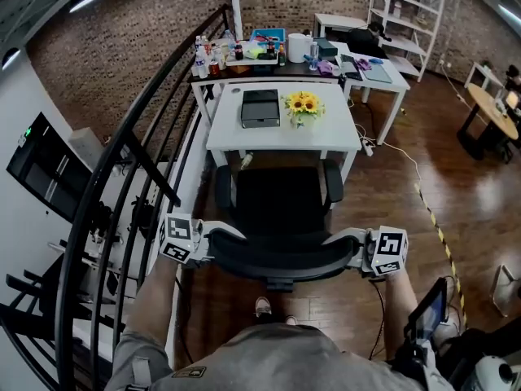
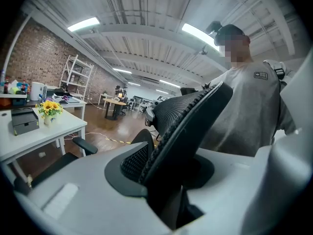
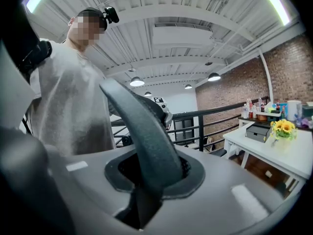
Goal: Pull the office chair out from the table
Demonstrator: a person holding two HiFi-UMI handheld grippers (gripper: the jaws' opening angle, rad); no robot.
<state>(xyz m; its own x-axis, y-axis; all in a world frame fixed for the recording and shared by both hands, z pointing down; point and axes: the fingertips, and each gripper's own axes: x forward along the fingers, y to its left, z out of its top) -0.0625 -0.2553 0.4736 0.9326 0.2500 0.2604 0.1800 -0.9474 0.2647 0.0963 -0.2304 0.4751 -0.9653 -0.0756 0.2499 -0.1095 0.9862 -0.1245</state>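
Observation:
The black office chair (image 1: 277, 198) stands a little back from the white table (image 1: 330, 137), its seat partly past the table's front edge. Its curved mesh backrest (image 1: 281, 259) faces me. My left gripper (image 1: 213, 247) is shut on the backrest's left edge and my right gripper (image 1: 356, 255) on its right edge. In the left gripper view the backrest (image 2: 188, 121) runs up out of the notch between the grey jaws of the left gripper (image 2: 166, 177). In the right gripper view the backrest (image 3: 142, 131) is clamped the same way by the right gripper (image 3: 151, 173).
A black stair railing (image 1: 138, 137) runs close along the left. On the table sit a grey box (image 1: 260, 108) and sunflowers (image 1: 303, 104). A cluttered table (image 1: 269, 55) stands behind. A cable and striped tape (image 1: 431, 210) cross the wood floor at right.

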